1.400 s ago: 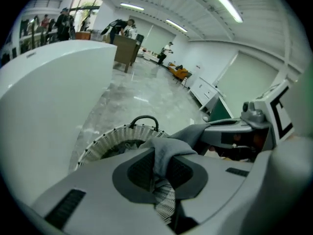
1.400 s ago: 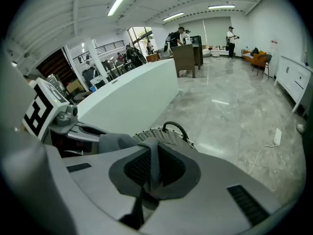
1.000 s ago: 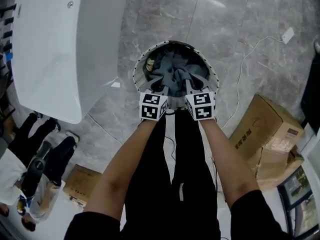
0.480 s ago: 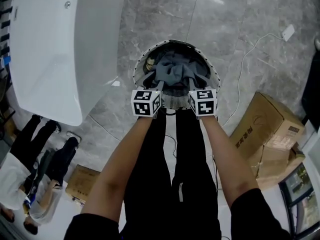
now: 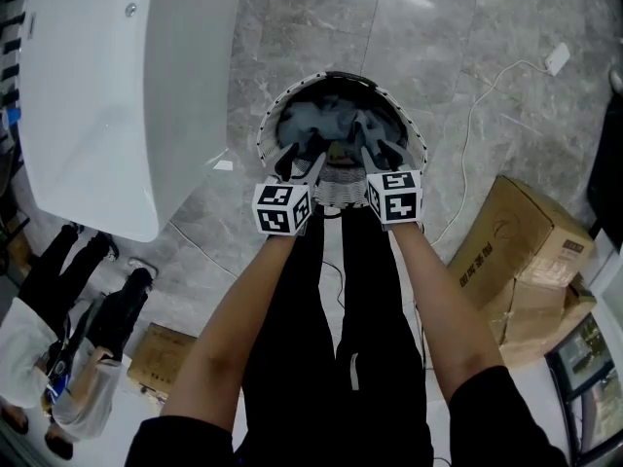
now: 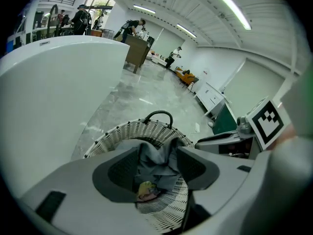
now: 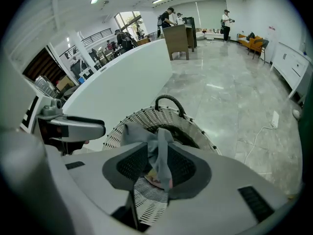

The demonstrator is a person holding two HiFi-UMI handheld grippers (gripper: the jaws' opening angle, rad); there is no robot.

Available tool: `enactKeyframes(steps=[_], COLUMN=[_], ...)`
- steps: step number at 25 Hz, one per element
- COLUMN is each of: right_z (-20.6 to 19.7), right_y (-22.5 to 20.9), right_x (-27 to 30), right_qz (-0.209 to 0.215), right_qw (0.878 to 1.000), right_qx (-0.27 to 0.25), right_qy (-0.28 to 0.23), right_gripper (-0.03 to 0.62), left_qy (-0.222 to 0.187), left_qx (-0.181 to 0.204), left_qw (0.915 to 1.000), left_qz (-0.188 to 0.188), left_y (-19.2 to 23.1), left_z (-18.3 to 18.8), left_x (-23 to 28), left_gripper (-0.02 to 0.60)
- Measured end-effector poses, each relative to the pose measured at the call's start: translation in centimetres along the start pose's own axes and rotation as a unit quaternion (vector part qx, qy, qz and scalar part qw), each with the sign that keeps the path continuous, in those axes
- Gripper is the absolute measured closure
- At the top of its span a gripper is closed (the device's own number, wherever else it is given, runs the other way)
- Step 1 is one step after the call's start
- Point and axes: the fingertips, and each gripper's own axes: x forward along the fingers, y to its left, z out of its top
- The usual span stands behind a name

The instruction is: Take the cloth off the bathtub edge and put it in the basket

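Left gripper (image 5: 298, 161) and right gripper (image 5: 380, 152) sit over the near rim of the basket (image 5: 338, 193). Both pairs of jaws have just been opening and stand apart, pads off the fabric. Grey cloth (image 5: 326, 120) lies bunched inside the basket, a loose fold rising between each pair of jaws.

Camera Placement

Head view: worn on the head, facing steeply down from well above onto basket (image 5: 417, 140), bathtub (image 5: 97, 95) at left, and floor (image 5: 467, 27). Left gripper view: rides the left gripper (image 5: 300, 159), looking along its jaws, close over the basket rim. Right gripper view: same on the right gripper (image 5: 380, 151). All three views share basket and bathtub
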Motion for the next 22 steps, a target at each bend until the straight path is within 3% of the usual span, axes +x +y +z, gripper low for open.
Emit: enactKeyframes(steps=[11,16,18,22], right_z=[0.5,1.8,2.8,5.2], right_y=[-0.5,0.0,1.0,3.7], right_x=[-3.7,-7.0,-8.7,-13.0], right_qz=[-0.002,0.008,0.019,0.040], right_qw=[1.000,0.999,0.998,0.991], right_qx=[-0.013,-0.017,-0.036,-0.104], right_qy=[-0.019,-0.039,-0.048,-0.079], right_gripper=[0.452,0.451,0.451,0.447], left_qy=[-0.023,-0.069,-0.089,-0.117], left_qx=[-0.009,-0.071,-0.082,-0.069], left_qw=[0.9997,0.9941,0.9915,0.9899], left_qz=[0.004,0.044,0.047,0.042], left_y=[-2.1,-3.2,-4.6,-8.3], left_z=[-0.1,1.5,2.4,4.2], left_x=[-2.3,-5.3,-6.6,-9.3], left_gripper=[0.334,0.334,0.334,0.334])
